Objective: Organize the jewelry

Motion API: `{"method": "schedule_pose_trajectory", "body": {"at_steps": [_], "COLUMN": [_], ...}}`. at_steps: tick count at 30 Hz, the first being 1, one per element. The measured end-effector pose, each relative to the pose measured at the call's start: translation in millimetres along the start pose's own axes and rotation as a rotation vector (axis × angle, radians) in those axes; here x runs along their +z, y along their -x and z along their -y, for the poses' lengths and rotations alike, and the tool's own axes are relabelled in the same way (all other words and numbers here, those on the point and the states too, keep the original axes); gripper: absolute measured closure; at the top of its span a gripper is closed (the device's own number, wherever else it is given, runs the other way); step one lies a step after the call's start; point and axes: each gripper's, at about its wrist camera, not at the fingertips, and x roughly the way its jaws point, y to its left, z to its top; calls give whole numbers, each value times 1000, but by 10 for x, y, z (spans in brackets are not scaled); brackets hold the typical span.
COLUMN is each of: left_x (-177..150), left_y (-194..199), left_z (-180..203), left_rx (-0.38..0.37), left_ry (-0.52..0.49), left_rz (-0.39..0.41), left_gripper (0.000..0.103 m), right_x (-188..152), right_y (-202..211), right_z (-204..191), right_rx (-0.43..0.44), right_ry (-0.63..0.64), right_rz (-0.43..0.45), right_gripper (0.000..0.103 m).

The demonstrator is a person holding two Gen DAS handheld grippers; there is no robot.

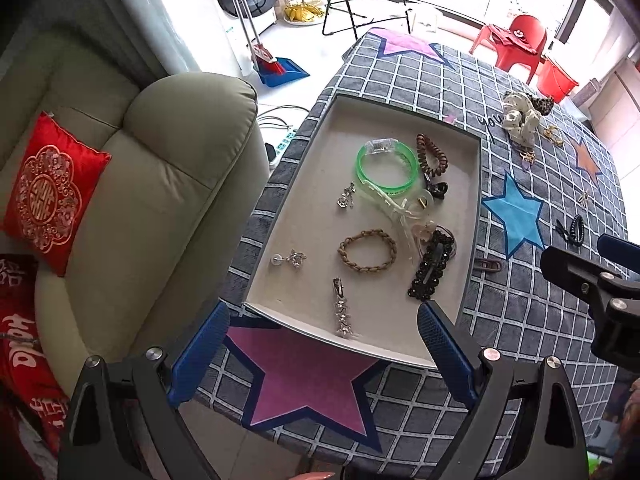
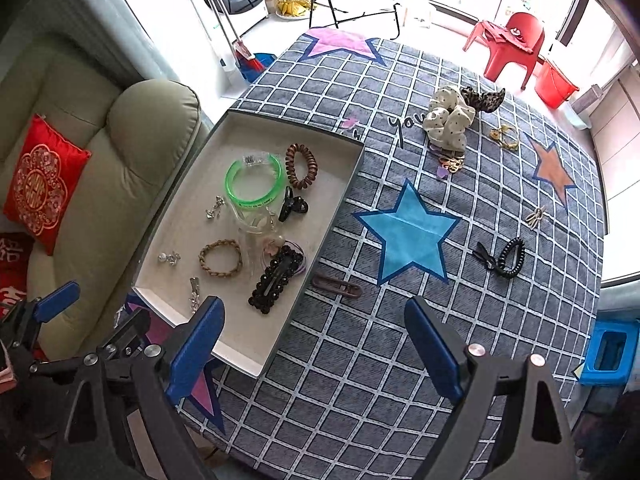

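Note:
A shallow white tray (image 1: 316, 152) (image 2: 188, 184) on the checked cloth holds a green bangle (image 1: 386, 168) (image 2: 254, 184), a brown coil tie (image 1: 430, 156) (image 2: 301, 166), a braided bracelet (image 1: 366, 251) (image 2: 221, 258), a black beaded clip (image 1: 432, 266) (image 2: 276, 276) and silver pieces. Loose on the cloth lie a brown clip (image 2: 338, 286), a black coil tie (image 2: 510, 258), scrunchies (image 2: 450, 120) and gold pieces (image 2: 506, 136). My left gripper (image 1: 324, 328) is open above the tray's near edge. My right gripper (image 2: 312, 320) is open above the cloth beside the tray.
A beige sofa (image 1: 168, 184) with a red cushion (image 1: 48, 192) stands left of the table. Red chair (image 2: 512, 44) and bucket (image 2: 554, 84) are at the back right. A blue box (image 2: 608, 350) sits off the table's right edge.

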Motion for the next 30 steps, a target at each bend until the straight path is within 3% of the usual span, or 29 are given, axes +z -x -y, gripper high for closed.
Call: {"method": "schedule_pose_trajectory", "body": {"at_steps": [30], "left_x": [-52], "left_y": [30], "left_z": [-78], "left_rx": [4], "left_ry": [25], "left_rz": [-3], "left_gripper": [7], "right_x": [-17], "right_y": [4], "right_z": [-107], "right_rx": [1], "right_ry": [7], "right_rz": [-6], "right_gripper": [10]}}
